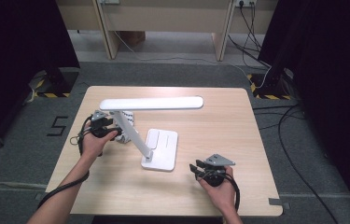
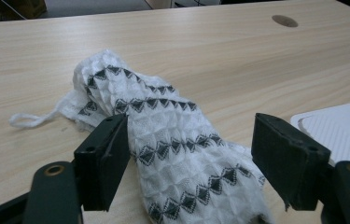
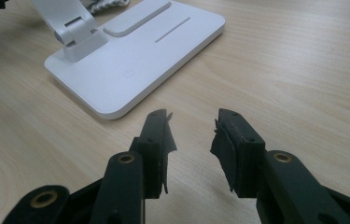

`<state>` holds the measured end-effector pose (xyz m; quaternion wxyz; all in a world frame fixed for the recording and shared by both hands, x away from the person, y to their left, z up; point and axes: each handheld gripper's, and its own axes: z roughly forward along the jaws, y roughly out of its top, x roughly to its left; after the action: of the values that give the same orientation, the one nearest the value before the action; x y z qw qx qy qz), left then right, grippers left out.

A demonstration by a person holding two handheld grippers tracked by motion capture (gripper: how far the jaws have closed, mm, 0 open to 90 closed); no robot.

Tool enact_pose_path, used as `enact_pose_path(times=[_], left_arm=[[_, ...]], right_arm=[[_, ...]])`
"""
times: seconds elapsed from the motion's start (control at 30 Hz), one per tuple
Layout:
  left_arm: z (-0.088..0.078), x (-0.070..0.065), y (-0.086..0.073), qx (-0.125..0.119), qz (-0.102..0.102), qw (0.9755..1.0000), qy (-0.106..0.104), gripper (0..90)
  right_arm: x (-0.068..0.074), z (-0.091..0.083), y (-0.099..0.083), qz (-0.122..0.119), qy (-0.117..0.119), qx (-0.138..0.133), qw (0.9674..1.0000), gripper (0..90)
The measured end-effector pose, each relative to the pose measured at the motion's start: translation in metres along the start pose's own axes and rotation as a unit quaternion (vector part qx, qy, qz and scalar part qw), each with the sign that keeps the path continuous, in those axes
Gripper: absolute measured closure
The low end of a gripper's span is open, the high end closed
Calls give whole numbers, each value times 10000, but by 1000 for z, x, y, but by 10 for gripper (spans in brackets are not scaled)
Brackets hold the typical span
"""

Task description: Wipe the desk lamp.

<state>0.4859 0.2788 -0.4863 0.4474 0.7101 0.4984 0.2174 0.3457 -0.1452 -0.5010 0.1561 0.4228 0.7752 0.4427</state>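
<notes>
A crumpled white waffle-weave cloth with black diamond bands (image 2: 163, 140) lies on the left side of the light wooden table (image 1: 219, 121), just left of the white desk lamp (image 1: 151, 126). The left hand (image 1: 95, 142) reaches forward, its left gripper (image 2: 191, 158) spread wide around the cloth. The right gripper (image 3: 192, 135) rests at the near right, its 2 jaws apart and holding nothing.

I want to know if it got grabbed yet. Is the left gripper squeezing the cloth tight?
No, the left gripper has its jaws wide apart on either side of the cloth, not pressed onto it.
</notes>
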Motion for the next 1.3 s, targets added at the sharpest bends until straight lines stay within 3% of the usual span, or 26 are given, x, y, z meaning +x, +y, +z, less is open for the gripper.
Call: enact_pose_path(times=[0.37, 0.43, 0.47, 0.57, 0.6, 0.67, 0.73, 0.8, 0.93, 1.0, 1.13, 1.3], left_arm=[[29, -4, 10, 249, 2, 9996, 93, 229], [34, -4, 12, 277, 28, 9994, 207, 225], [38, -4, 13, 324, 6, 9988, 381, 216], [39, -5, 14, 298, 19, 9983, 500, 203], [37, -7, 16, 135, 17, 9985, 526, 200], [35, -8, 17, 59, 64, 9986, 517, 198], [33, -9, 17, 93, 133, 9980, 608, 195], [39, -6, 14, 420, 79, 9964, 734, 192], [47, -4, 9, 675, -106, 9943, 820, 201], [51, -7, 6, 805, -66, 9932, 838, 221], [54, -7, 4, 855, -90, 9926, 861, 233], [61, -9, -2, 868, -140, 9933, 754, 353]], right_arm=[[-3, 0, -1, 64, -21, -23, 10000, 569], [-3, 0, -1, 70, -31, -21, 10000, 567], [-3, 0, -1, 74, -39, -21, 10000, 561], [-2, -1, -1, 70, -48, -16, 10000, 558], [-1, -1, -1, 48, -35, -29, 10000, 558], [0, -1, -1, 56, -46, -27, 10000, 557], [-1, -2, -1, 73, -55, -43, 9999, 557], [-3, -1, -1, 89, -69, -33, 9999, 555], [-2, -2, -1, 83, -66, -39, 9999, 555], [-1, -2, -1, 72, -51, -48, 9999, 554], [-1, -1, -1, 75, -31, -17, 10000, 554], [-1, 0, -2, 59, 2, 7, 10000, 554]])
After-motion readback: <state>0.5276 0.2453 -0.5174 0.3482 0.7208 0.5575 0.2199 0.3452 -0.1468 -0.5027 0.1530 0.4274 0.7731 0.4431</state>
